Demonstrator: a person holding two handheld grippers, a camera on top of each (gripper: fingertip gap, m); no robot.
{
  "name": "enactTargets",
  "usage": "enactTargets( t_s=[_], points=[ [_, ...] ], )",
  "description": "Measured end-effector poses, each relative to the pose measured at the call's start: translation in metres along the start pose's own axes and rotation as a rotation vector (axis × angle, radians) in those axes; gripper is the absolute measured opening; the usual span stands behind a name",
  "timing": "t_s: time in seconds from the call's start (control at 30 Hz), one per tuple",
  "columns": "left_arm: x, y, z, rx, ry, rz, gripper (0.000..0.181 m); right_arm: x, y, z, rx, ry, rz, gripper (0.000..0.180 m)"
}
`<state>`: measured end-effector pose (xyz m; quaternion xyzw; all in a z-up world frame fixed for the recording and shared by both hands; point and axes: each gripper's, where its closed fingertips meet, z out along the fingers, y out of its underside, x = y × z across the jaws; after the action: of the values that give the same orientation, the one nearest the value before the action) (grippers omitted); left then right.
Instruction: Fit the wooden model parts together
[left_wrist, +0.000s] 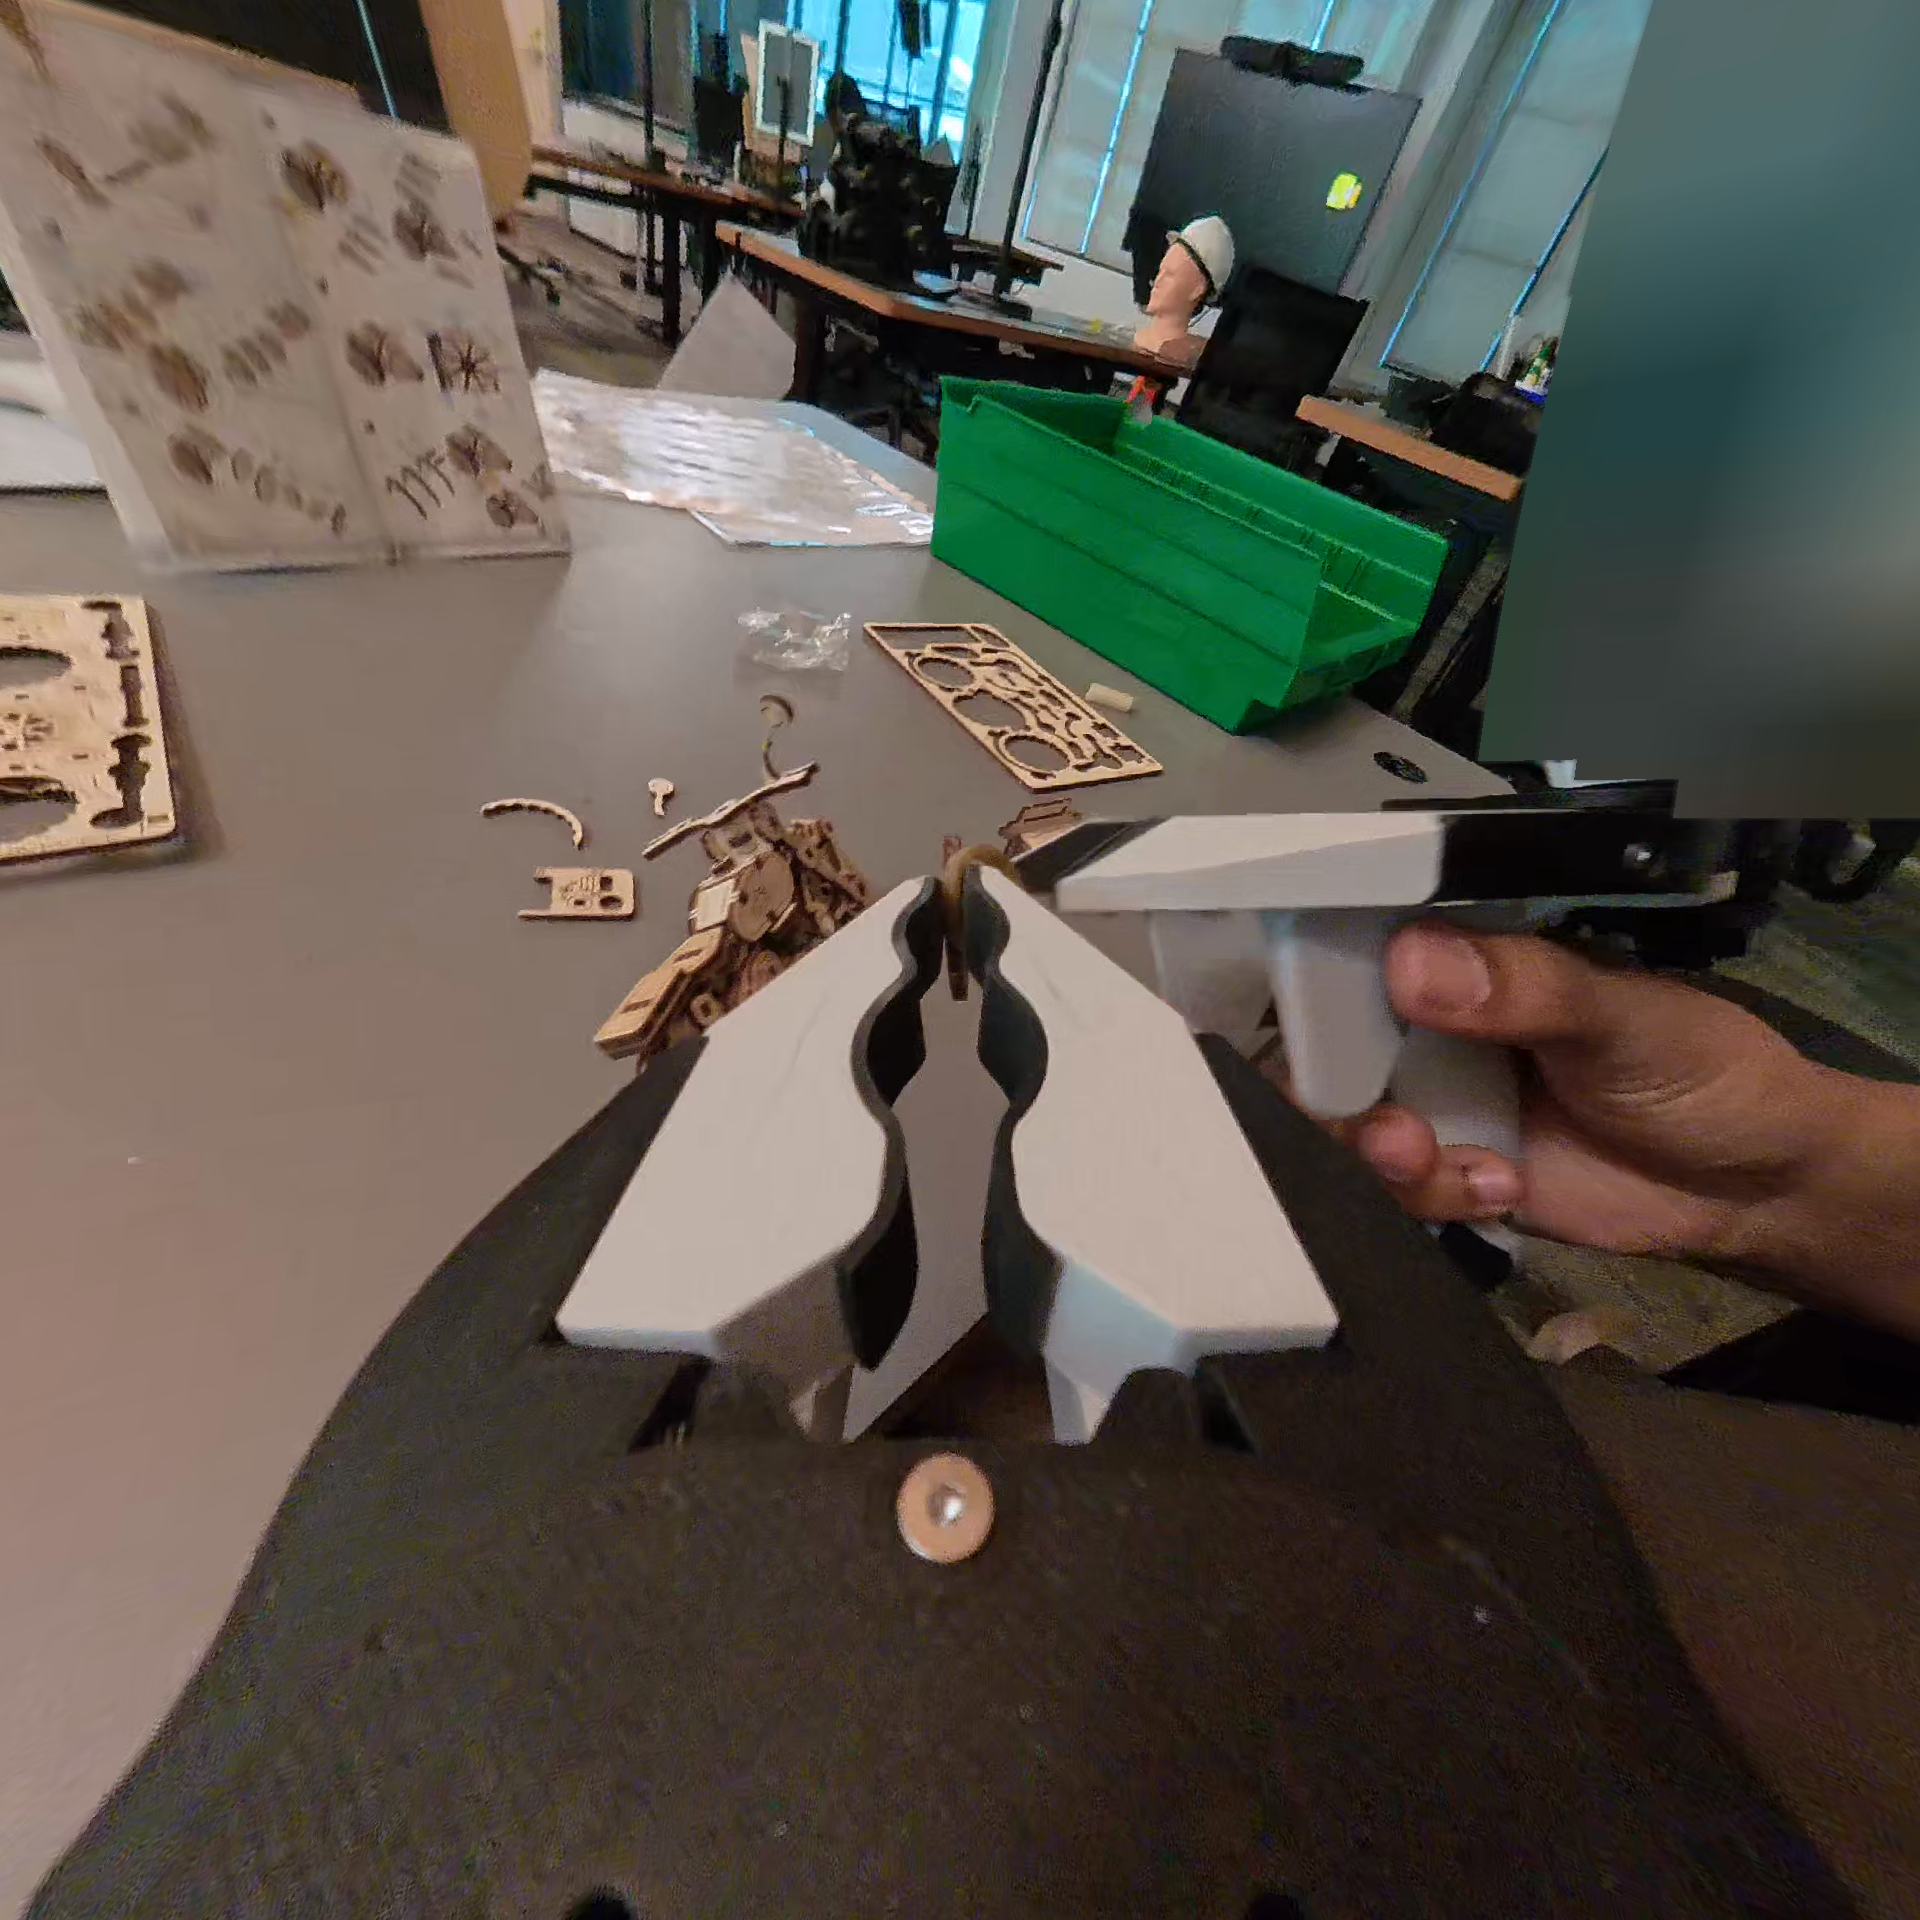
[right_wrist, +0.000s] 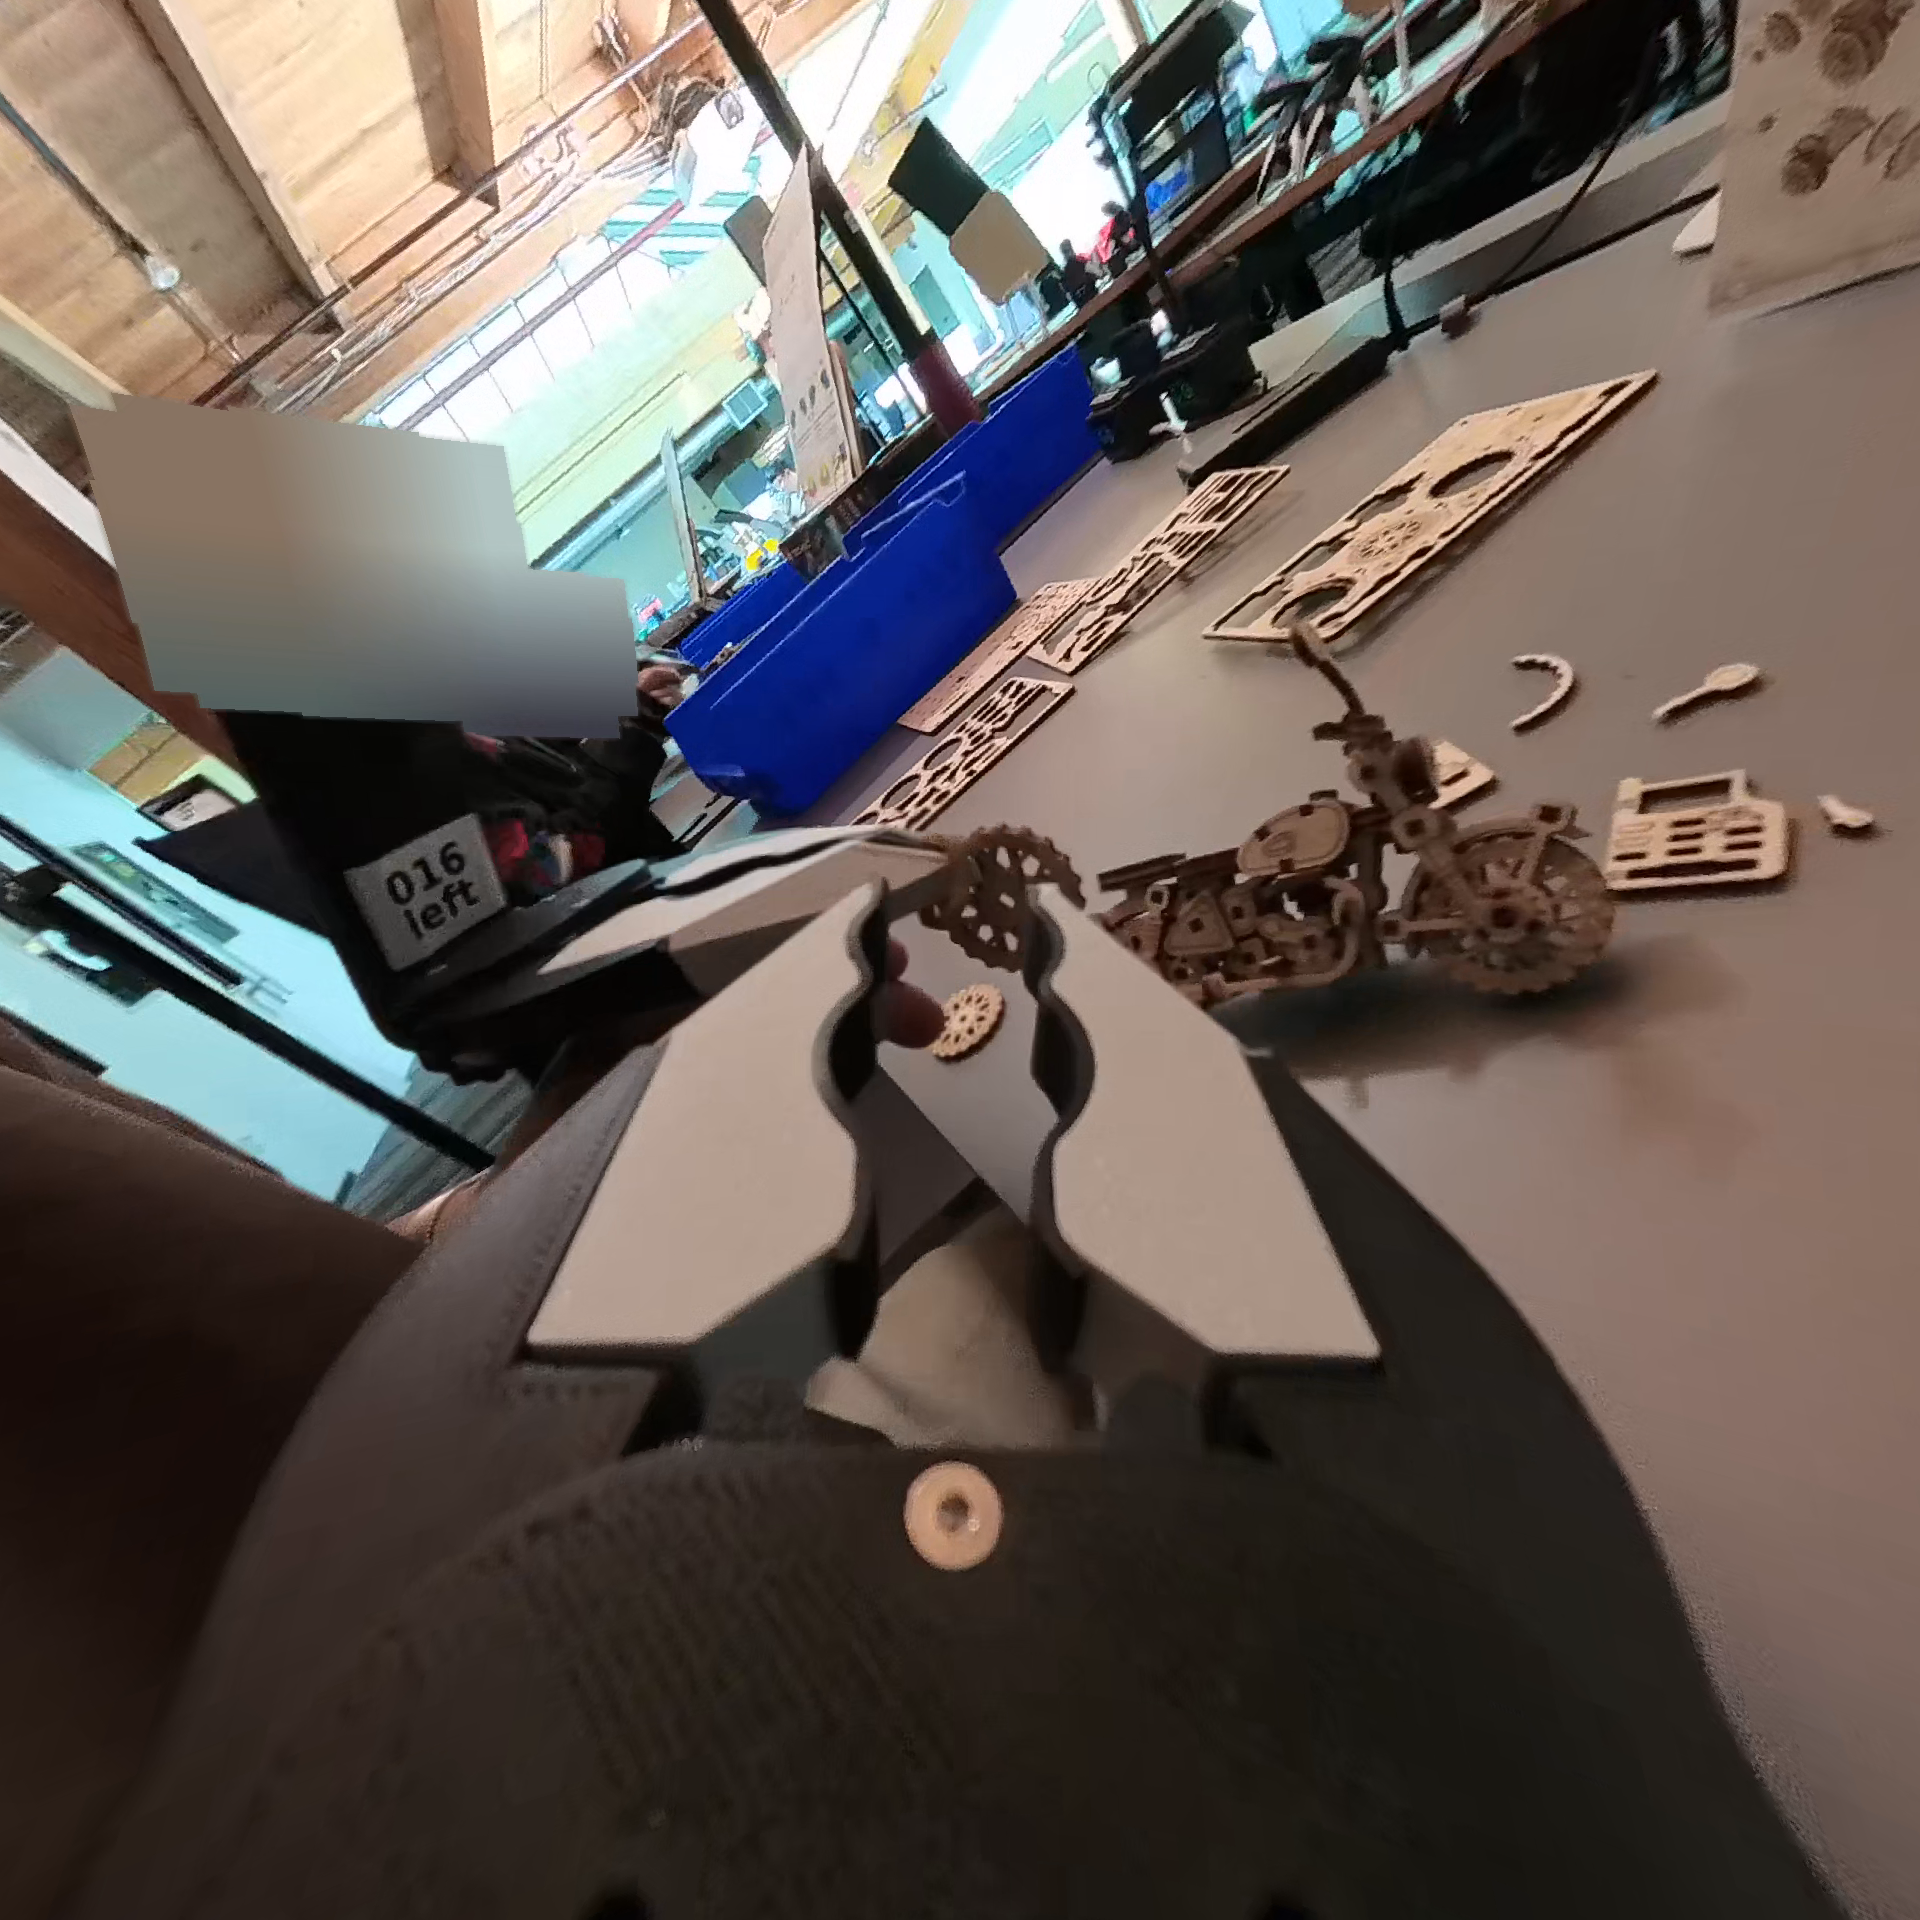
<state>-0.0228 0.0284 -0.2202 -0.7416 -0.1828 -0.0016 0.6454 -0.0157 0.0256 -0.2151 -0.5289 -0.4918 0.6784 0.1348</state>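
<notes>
At twelve o'clock ahead of the left gripper (left_wrist: 956, 914), its fingers clamp a toothed wooden wheel (right_wrist: 992, 899) beside the right gripper (right_wrist: 961, 914), fingers apart, so aligning it with the motorcycle model (right_wrist: 1382, 894) on the bench (left_wrist: 312, 1039) seems next.

Pale laser-cut wood motorcycle model (right_wrist: 1371, 904) on matt grey table (right_wrist: 1558, 1195).

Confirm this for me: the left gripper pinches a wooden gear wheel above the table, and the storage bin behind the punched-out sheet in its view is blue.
One detail is wrong. The storage bin behind the punched-out sheet in the left wrist view is green, not blue; blue bins appear only in the right wrist view. The rest holds: the left gripper pinches the wooden gear wheel above the table.
</notes>
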Motion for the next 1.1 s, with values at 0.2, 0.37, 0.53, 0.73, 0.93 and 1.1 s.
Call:
enactTargets(
  t_s=[0.2,0.37,0.53,0.73,0.93,1.1],
  points=[
    [0.010,0.001,0.001,0.010,0.006,0.006,0.002,0.002,0.000,-0.003,0.019,-0.049,0.113,0.004],
    [0.014,-0.001,0.001,0.023,-0.008,0.079,0.002,0.006,-0.002,-0.005,0.024,-0.045,0.128,0.000],
    [0.017,-0.001,0.002,0.019,0.019,0.020,0.003,0.007,-0.002,-0.005,-0.018,0.018,-0.061,0.000],
    [0.014,0.000,0.002,0.025,0.083,-0.149,0.002,0.008,-0.001,-0.005,-0.050,0.035,-0.144,0.000],
    [0.013,0.008,0.005,-0.045,0.058,-0.110,0.003,0.020,-0.006,-0.006,-0.092,0.162,-0.368,0.000],
    [0.014,-0.005,0.001,0.016,0.054,-0.098,0.003,0.034,-0.017,-0.010,-0.107,0.271,-0.472,0.000]
  ],
)
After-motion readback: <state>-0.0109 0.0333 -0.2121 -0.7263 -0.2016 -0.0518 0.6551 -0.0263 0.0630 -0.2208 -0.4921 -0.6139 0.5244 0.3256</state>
